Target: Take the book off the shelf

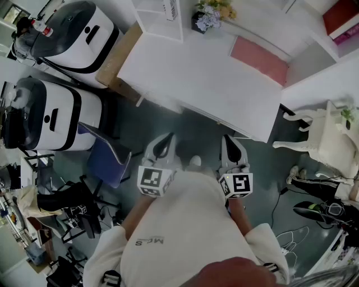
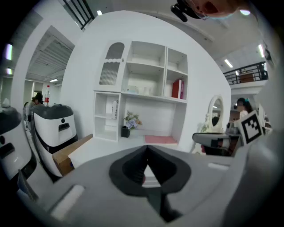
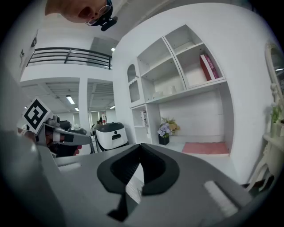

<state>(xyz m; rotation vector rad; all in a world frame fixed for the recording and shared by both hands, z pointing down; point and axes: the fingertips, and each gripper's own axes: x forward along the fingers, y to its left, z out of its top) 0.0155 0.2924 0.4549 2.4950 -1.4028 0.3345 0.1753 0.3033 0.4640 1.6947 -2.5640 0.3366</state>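
A red book (image 2: 177, 88) stands upright in the right-hand cell of the white wall shelf (image 2: 146, 95), also seen as the red book (image 3: 208, 66) and at the top right corner as the red book (image 1: 342, 19). Both grippers are held low in front of the person, well short of the white desk (image 1: 196, 78) and far from the shelf. My left gripper (image 2: 147, 148) is shut with nothing in it; its tips meet. My right gripper (image 3: 140, 146) is shut and empty too. From above, the left gripper (image 1: 166, 137) and the right gripper (image 1: 229, 139) sit side by side.
A pink mat (image 1: 259, 59) and a flower pot (image 1: 210, 15) lie on the desk under the shelf. Two white machines (image 1: 61, 33) and a blue chair (image 1: 106, 162) stand at left. A white ornate stool (image 1: 331, 134) and floor cables are at right.
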